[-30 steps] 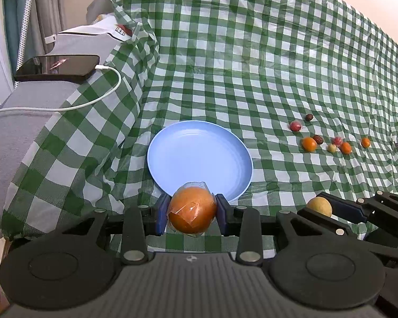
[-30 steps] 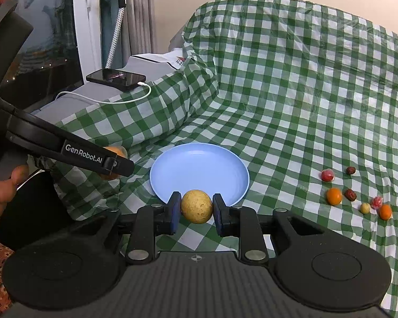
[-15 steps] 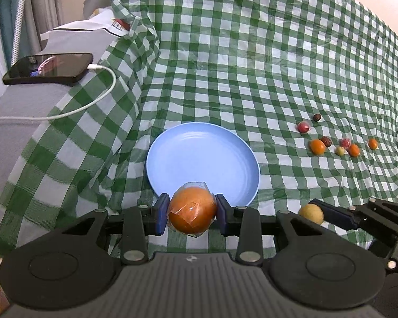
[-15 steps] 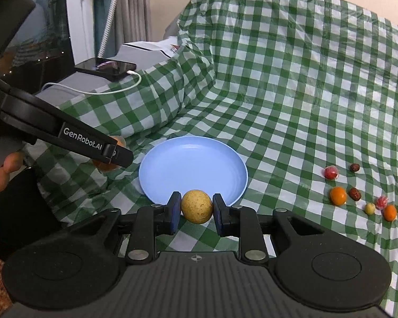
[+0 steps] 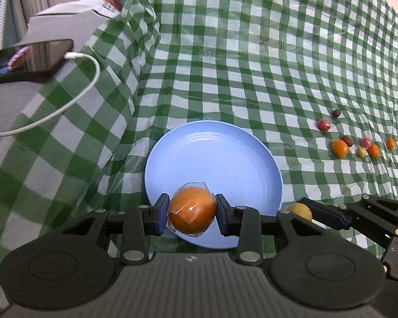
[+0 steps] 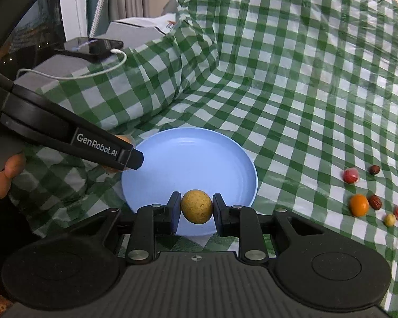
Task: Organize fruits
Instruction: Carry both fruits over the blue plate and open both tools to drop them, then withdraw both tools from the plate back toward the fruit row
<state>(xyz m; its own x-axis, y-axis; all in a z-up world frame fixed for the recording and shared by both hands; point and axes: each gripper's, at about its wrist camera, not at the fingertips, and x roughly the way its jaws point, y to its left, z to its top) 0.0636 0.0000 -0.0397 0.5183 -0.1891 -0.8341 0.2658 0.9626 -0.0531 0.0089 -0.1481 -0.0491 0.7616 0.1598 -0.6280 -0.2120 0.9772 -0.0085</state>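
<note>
My left gripper point(image 5: 191, 214) is shut on a plastic-wrapped orange point(image 5: 191, 209) and holds it over the near rim of the blue plate point(image 5: 215, 156). My right gripper point(image 6: 196, 209) is shut on a small yellow round fruit point(image 6: 196, 206) over the near edge of the same plate point(image 6: 188, 159). In the right wrist view the left gripper point(image 6: 124, 159) reaches in from the left at the plate's left rim. In the left wrist view the yellow fruit point(image 5: 301, 210) shows at the right beside the plate.
Several small fruits point(image 5: 339, 148) lie on the green checked cloth point(image 5: 252, 53) to the right of the plate; they also show in the right wrist view point(image 6: 358, 205). A phone point(image 5: 34, 55) with a white cable point(image 5: 66, 106) lies on a grey surface at the left.
Both grippers have moved forward with their fruits, from short of the plate to over its near rim. Both stay shut.
</note>
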